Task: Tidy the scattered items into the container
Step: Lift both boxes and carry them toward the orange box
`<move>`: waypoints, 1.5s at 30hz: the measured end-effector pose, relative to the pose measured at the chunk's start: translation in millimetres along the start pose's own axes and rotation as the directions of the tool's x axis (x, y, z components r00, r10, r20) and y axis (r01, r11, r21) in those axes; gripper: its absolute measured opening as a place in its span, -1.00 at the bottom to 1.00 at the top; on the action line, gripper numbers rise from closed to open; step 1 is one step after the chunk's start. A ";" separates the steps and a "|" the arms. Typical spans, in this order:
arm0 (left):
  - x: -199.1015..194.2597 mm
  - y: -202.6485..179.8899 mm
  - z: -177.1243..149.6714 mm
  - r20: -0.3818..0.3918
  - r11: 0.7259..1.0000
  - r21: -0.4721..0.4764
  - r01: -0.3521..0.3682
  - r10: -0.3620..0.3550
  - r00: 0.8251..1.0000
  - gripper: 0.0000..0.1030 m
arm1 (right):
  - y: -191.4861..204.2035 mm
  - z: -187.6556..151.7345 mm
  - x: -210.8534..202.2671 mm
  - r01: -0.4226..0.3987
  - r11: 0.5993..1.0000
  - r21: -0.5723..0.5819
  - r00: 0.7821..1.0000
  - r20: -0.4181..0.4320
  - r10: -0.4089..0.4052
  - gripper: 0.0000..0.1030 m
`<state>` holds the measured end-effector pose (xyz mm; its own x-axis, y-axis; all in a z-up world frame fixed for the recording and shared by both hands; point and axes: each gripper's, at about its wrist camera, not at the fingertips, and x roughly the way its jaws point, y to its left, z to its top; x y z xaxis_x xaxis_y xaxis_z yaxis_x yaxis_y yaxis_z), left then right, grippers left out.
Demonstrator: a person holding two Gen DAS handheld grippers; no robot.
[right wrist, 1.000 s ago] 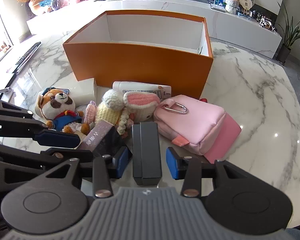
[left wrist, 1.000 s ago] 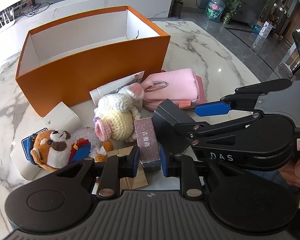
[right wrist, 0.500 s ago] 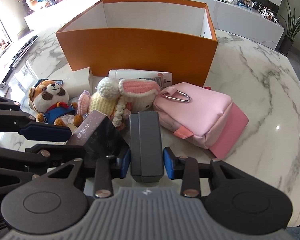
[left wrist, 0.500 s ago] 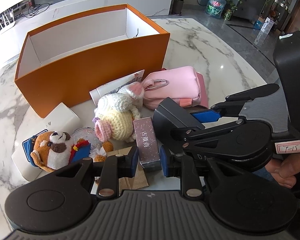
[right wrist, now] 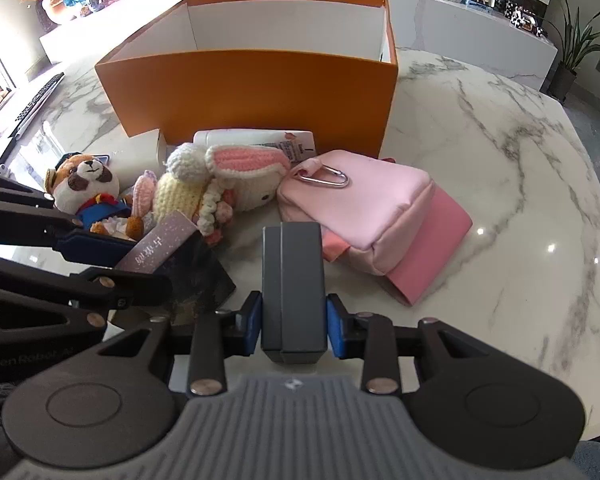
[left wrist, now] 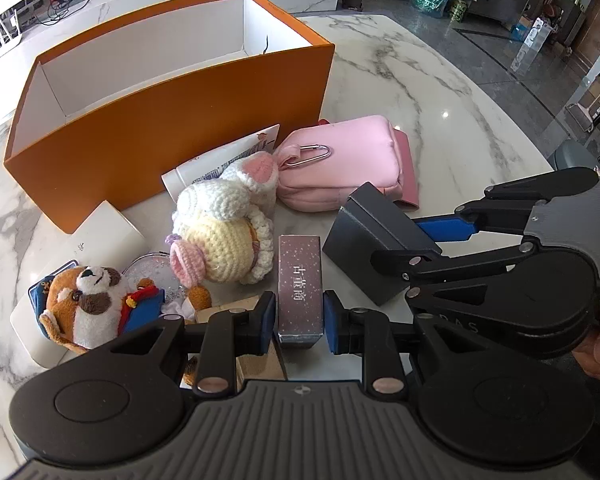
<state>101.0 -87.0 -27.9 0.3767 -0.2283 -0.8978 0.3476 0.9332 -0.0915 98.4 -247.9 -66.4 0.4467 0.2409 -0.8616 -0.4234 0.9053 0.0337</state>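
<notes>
Along the upper half of both views stands one orange box, open-topped with white inner walls, on the marble table; nothing shows inside it. Below it, in the middle of each frame, the scattered items lie bunched together: one pink pouch with a silver carabiner, one white tube lying against the box's front wall, one crocheted rabbit, one plush dog at the lower left, and one white rounded case beside it. Two small boxes are held. At the bottom centre of the left wrist view, the left gripper has its blue pads against both sides of one mauve carton printed with white characters. At the bottom centre of the right wrist view, the right gripper clamps one dark grey box, which is tilted off the table. The two held boxes sit side by side, close but apart.
</notes>
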 end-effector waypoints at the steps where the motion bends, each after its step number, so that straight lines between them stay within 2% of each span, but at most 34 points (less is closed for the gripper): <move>1: 1.9 -1.5 1.1 -0.005 1.000 0.004 -0.002 0.002 1.000 -0.46 | -1.1 -0.7 -0.5 0.000 1.000 0.002 1.000 0.000 0.000 -0.30; 9: 4.4 -6.0 1.0 -0.008 0.999 0.015 -0.033 0.033 0.999 -0.50 | -5.4 -4.7 -4.1 0.012 1.000 0.008 1.000 0.006 -0.012 -0.30; 13: -6.3 -8.4 0.4 0.016 0.999 0.023 -0.035 0.034 0.999 -0.50 | -7.1 -4.1 -13.9 0.018 1.000 0.005 0.999 0.031 -0.018 -0.30; 22: -58.7 5.6 16.1 0.105 0.996 -0.042 0.081 -0.076 0.992 -0.50 | -12.2 17.7 -59.0 -0.014 1.000 -0.006 0.991 0.130 0.015 -0.30; 28: -92.9 27.6 42.8 0.175 0.995 -0.068 0.077 -0.064 0.983 -0.50 | -15.7 53.2 -89.4 -0.048 0.998 -0.036 0.974 0.218 0.055 -0.30; 34: -112.7 60.8 78.6 0.228 0.995 -0.103 0.012 0.012 0.974 -0.50 | -15.0 102.7 -99.4 -0.085 0.995 -0.051 0.951 0.295 0.097 -0.30; 39: -112.8 97.1 114.6 0.237 0.990 -0.140 -0.025 0.058 0.970 -0.50 | -5.2 151.9 -84.5 -0.127 0.990 -0.062 0.939 0.313 0.140 -0.30; 45: -82.4 141.1 150.2 0.190 0.977 -0.176 -0.117 0.151 0.970 -0.50 | 12.7 208.2 -32.1 -0.132 0.989 -0.063 0.948 0.282 0.145 -0.30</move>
<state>247.9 21.8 97.9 0.5813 -0.1337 -0.8027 0.1446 0.9877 -0.0599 242.7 -171.3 67.1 0.5847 0.4581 -0.6695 -0.5276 0.8417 0.1151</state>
